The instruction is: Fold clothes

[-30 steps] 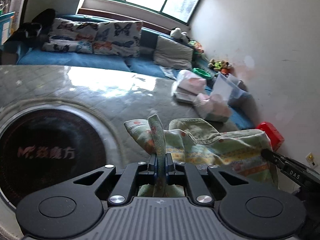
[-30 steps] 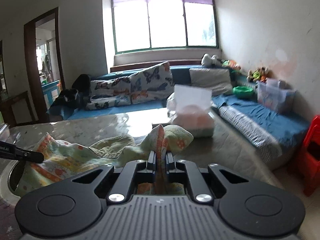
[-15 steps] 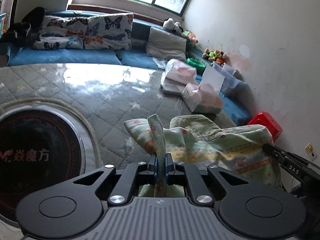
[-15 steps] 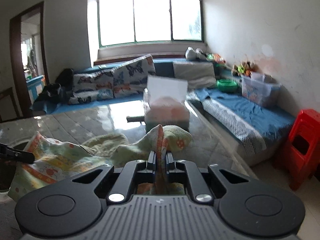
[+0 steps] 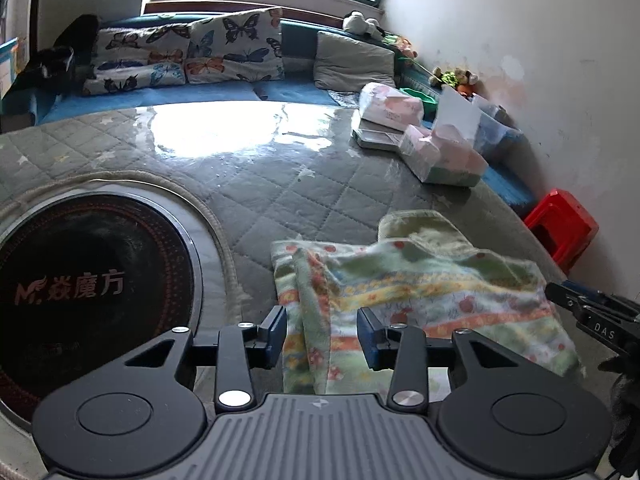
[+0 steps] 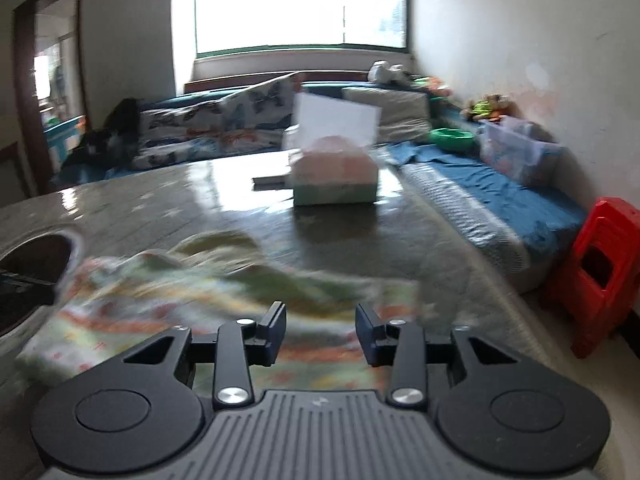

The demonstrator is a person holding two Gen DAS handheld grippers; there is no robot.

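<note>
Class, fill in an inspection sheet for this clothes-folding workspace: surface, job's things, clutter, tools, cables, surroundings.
Surface: quilted grey table cover, glossy; round dark inset at left.
Job's things: patterned garment lying on the cover, partly folded.
Clutter: tissue packs, flat grey item.
Tools: left tool open over the garment's edge; right tool open, garment blurred.
Cables: nothing seen.
Surroundings: blue sofa, butterfly cushions, red stool, window.

Green floral striped garment (image 5: pixel 420 292) lies folded, rumpled on quilted table (image 5: pixel 280 200).
</note>
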